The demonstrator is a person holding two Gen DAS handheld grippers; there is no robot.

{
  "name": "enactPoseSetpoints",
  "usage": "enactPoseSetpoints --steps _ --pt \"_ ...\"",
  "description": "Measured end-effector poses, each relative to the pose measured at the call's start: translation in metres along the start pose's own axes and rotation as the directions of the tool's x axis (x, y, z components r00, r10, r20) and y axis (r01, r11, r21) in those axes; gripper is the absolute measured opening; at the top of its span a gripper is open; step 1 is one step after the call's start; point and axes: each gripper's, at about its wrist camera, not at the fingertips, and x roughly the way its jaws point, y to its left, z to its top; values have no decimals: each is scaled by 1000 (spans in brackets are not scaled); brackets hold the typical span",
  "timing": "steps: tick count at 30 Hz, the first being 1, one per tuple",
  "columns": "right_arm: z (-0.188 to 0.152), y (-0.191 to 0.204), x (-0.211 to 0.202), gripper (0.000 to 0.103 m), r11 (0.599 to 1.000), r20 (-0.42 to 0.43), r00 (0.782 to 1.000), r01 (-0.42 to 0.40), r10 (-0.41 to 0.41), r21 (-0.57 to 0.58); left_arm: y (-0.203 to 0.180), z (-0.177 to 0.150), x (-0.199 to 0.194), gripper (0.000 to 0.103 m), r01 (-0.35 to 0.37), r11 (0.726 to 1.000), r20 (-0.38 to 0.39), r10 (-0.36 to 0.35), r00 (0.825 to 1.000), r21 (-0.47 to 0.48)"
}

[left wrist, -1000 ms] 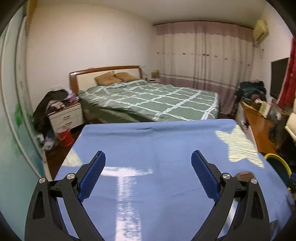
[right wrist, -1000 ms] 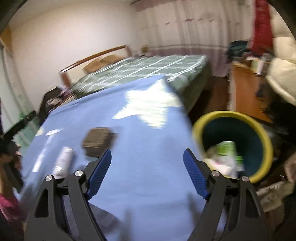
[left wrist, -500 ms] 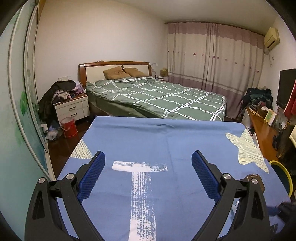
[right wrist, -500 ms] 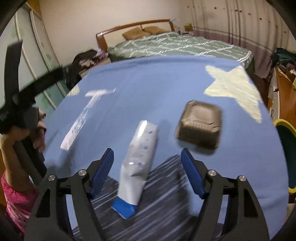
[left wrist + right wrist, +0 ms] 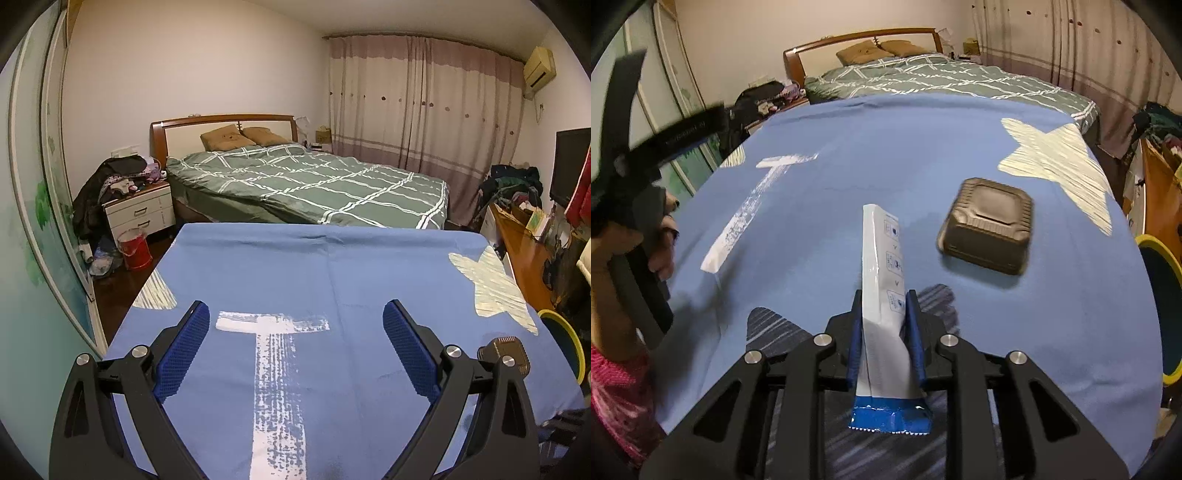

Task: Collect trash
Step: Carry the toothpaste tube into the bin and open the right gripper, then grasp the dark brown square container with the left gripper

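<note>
- Even, warm indoor light in both views; soft shadows.
- Strong fisheye bending, dark corners.
- Left edge of the right wrist view: motion-blurred black two-finger left gripper (image 5: 635, 147).

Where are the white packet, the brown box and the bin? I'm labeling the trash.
white packet (image 5: 877, 258), right wrist view, middle of its white face.
brown box (image 5: 990, 223), right wrist view, centre of its lid.
bin (image 5: 1152, 242), right wrist view, yellow rim.

glossy foil wrapper (image 5: 882, 280), matt ribbed brown plastic container (image 5: 988, 225), blue woven cloth (image 5: 905, 155)
</note>
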Motion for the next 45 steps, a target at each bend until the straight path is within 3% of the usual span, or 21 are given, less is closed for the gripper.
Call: enactPoseSetpoints --steps 5,10,16,20,23,27,29,30,38,45 --pt "4 -34 -34 21 998 80 996 30 -35 63 -4 -2 1 94 6 1000 -6 -6 1000 15" --pt "4 -109 -67 21 963 134 971 167 -198 212 -13 -5 3 94 19 999 -15 -18 1000 41" --pt "-14 -206 -87 21 862 91 919 322 -385 391 -32 -11 9 94 58 995 -52 -54 997 85" --pt "-29 -255 -88 21 803 33 894 385 -447 456 -56 -13 3 94 109 987 -74 -101 992 119" --pt "-38 -278 -84 21 781 6 887 403 -462 477 -77 -12 -5 94 165 976 -86 -154 984 141" --pt "-45 -297 -79 24 753 -14 872 431 -490 497 -109 -12 -11 94 253 955 -126 -235 964 157" --pt "-49 -306 -79 48 731 -17 860 443 -509 518 -126 -12 -12 94 277 944 -139 -254 957 179" --pt "-50 -308 -78 51 726 -13 857 445 -515 524 -135 -13 -13 94 289 938 -147 -263 953 193" --pt "-66 -313 -94 56 719 22 852 427 -523 548 -187 -27 -11 94 368 893 -217 -318 923 257" --pt "-72 -307 -100 57 734 48 866 392 -498 555 -218 -43 4 94 411 865 -285 -332 899 289"
